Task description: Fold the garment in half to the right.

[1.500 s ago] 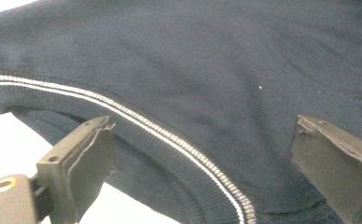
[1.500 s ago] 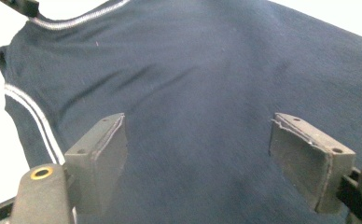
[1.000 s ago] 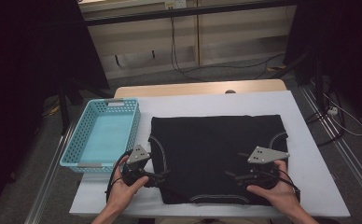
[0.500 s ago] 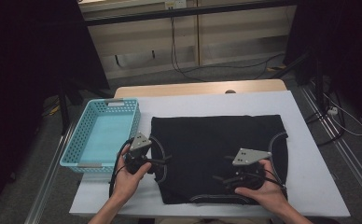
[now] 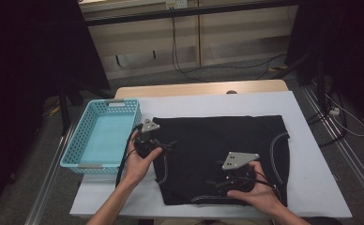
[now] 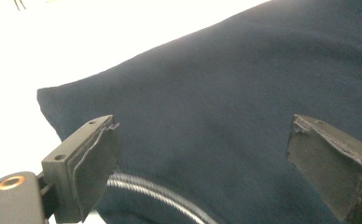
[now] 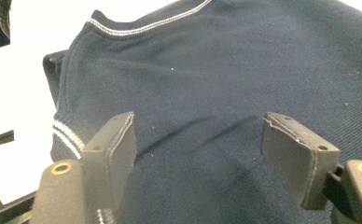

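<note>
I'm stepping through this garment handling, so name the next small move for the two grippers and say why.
Probably lower both and close on the cloth. The left gripper and right gripper stand open above the dark garment, the right's jaws having just narrowed, and neither pinches fabric yet.

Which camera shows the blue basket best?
The high view: the blue basket sits whole at the table's left edge, beside the dark garment. The two gripper views look along their jaws at that garment's fabric instead.

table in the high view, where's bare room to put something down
Free: the table strip right of the dark garment, the strip behind it, and inside the blue basket. Crowded: the near edge, with the left gripper and right gripper.
</note>
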The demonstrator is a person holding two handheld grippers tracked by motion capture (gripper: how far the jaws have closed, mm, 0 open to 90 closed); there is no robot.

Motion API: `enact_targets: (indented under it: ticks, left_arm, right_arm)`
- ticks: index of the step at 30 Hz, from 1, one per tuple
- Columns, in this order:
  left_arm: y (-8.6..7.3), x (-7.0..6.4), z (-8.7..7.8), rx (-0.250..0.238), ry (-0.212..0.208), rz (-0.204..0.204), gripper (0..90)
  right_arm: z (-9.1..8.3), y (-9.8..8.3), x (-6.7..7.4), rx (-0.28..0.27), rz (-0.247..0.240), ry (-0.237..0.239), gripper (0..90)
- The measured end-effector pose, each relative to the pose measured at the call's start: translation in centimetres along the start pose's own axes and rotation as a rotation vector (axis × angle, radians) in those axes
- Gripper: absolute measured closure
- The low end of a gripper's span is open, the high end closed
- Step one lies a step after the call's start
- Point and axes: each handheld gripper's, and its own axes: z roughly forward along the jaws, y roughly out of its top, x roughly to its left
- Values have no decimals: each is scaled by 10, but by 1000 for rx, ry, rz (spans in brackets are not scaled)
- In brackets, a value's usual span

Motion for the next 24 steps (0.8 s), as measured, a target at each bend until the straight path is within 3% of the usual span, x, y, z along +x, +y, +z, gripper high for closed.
enact_targets:
  ticks: [6,9,15,17,19,24]
  left_arm:
    - [9,14,16,21,76,-10,77]
    - [12,25,23,20,79,-58,85]
    - [15,42,33,24,103,-104,111]
    - [17,47,36,31,118,-114,125]
    - [20,51,40,71,152,-97,138]
    - [26,60,43,92,161,-114,164]
  right_arm:
    - [4,-1,2,28,-7,17,284]
    - [6,-1,2,36,-11,19,291]
    - [5,-2,3,36,-16,27,297]
    - [5,-2,4,39,-20,31,296]
    - [5,-2,4,39,-20,31,288]
    - [4,-2,4,38,-22,29,284]
